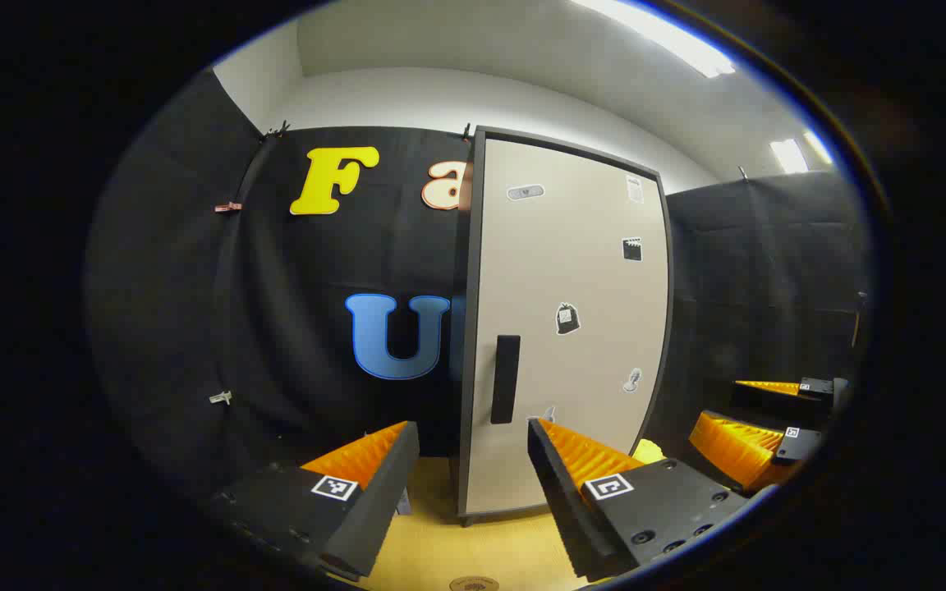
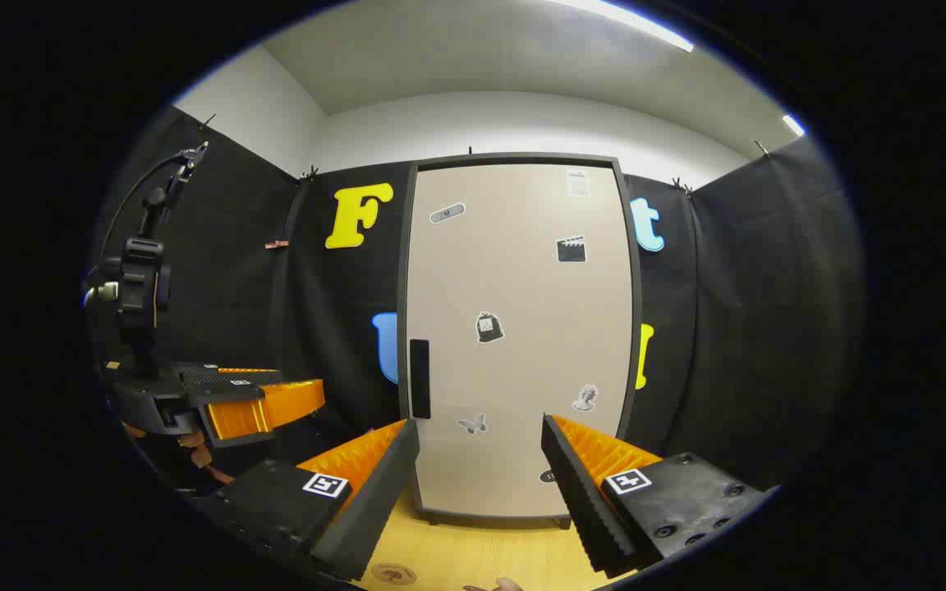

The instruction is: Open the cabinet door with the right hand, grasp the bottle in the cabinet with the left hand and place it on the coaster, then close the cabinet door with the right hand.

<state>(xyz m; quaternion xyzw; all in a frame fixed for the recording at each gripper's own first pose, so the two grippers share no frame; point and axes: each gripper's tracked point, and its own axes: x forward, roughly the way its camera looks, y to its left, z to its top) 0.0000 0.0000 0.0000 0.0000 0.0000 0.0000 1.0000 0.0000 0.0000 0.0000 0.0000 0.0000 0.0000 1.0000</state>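
Both grippers hover wide apart in front of a shut cabinet.

In the left gripper view, the left gripper (image 1: 473, 443) hangs with its jaws spread wide and nothing between them, facing the cabinet door (image 1: 563, 320), which is closed, its dark vertical handle (image 1: 505, 378) on the door's left edge. Further right, the right gripper (image 1: 756, 427) shows at the edge, also gaping. In the right gripper view, the left gripper (image 2: 264, 402) sits off to the left, then the right gripper (image 2: 479, 447) points straight at the closed door (image 2: 518, 328), jaws wide and empty, handle (image 2: 420, 378) just left of centre. The bottle is hidden behind the door. A round coaster (image 2: 393, 572) lies on the wooden table (image 2: 481, 550) below.
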